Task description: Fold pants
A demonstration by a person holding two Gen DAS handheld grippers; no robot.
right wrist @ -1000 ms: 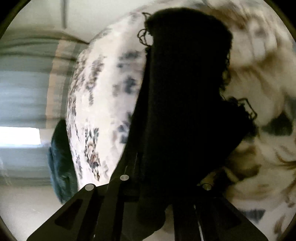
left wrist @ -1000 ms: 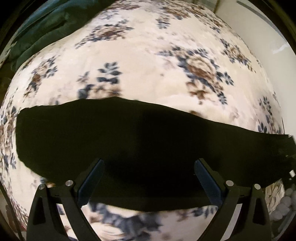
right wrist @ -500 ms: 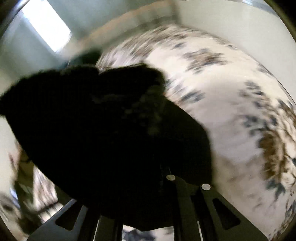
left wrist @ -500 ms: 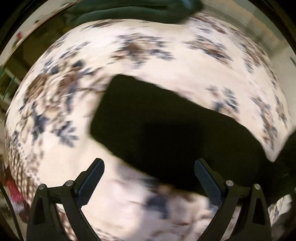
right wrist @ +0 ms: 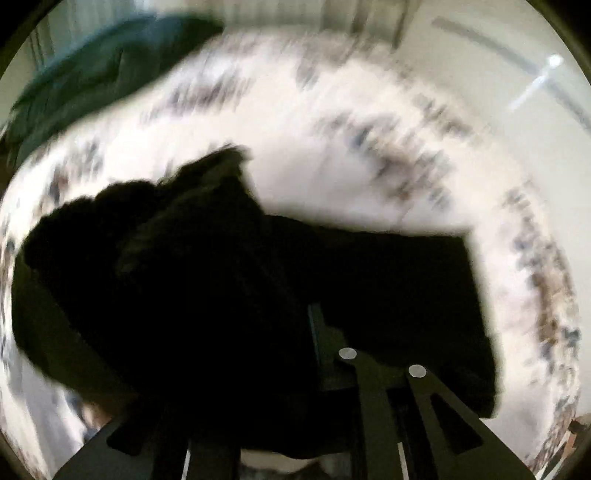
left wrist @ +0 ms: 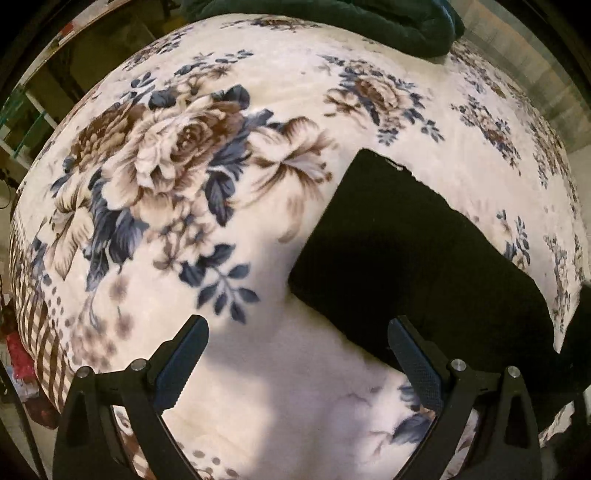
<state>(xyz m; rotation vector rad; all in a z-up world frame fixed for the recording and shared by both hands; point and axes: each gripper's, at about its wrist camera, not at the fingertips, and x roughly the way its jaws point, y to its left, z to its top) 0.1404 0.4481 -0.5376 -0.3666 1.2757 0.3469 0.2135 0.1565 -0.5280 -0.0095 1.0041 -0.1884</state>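
Note:
The black pants [left wrist: 402,258] lie flat on the floral blanket [left wrist: 184,155], running from the centre to the lower right of the left wrist view. My left gripper [left wrist: 295,362] is open and empty above the blanket, its right finger [left wrist: 413,362] over the pants' near edge. In the blurred right wrist view my right gripper [right wrist: 314,354] is shut on a bunched end of the pants [right wrist: 221,288], and the cloth hides its fingertips.
A dark green quilt [left wrist: 332,18] lies at the bed's far edge and also shows in the right wrist view [right wrist: 92,74]. The blanket's checked border [left wrist: 37,332] drops off at the left. A pale wall [right wrist: 498,74] stands beyond the bed.
My left gripper has swung left, so the pants now sit at its right. My right gripper has carried the held end of the pants across over the flat part.

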